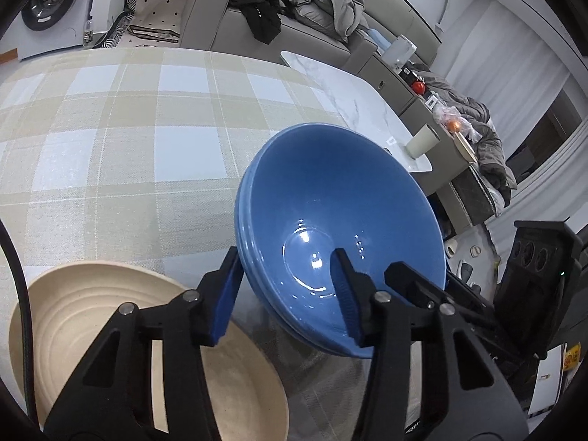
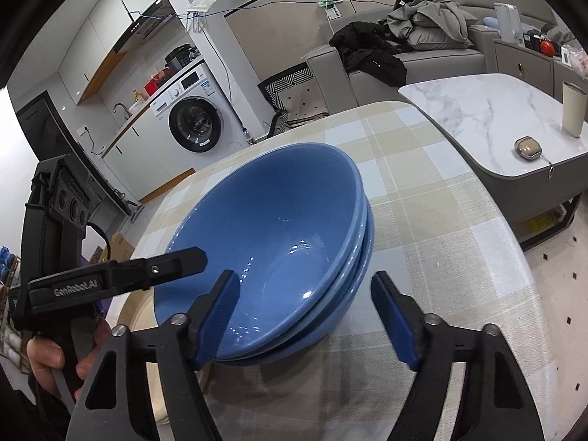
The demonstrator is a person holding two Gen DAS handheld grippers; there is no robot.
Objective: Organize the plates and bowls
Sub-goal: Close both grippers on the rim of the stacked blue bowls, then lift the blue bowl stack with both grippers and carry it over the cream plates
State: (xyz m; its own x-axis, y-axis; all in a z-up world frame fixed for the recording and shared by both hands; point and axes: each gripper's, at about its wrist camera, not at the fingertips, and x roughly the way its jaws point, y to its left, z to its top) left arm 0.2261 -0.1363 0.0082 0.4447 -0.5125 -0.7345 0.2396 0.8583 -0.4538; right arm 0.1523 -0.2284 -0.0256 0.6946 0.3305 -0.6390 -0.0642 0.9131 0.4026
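Note:
A stack of blue bowls (image 1: 330,198) is tilted above the checked tablecloth (image 1: 110,128). My left gripper (image 1: 290,294) is open with its jaws astride the stack's near rim, one finger inside the top bowl and one outside. In the right wrist view the same blue bowls (image 2: 279,228) lean over, and my right gripper (image 2: 305,316) is open with its jaws astride the near rim too. A cream ribbed plate (image 1: 73,316) lies on the cloth at lower left, just under the left gripper. The left gripper also shows in the right wrist view (image 2: 198,257), reaching the bowls' rim.
A white marble coffee table (image 2: 488,117) with a cup (image 2: 573,110) and a small case (image 2: 527,147) stands beyond the cloth's right edge. A grey sofa (image 2: 422,58) with piled clothes is behind. A washing machine (image 2: 194,114) is at the far left.

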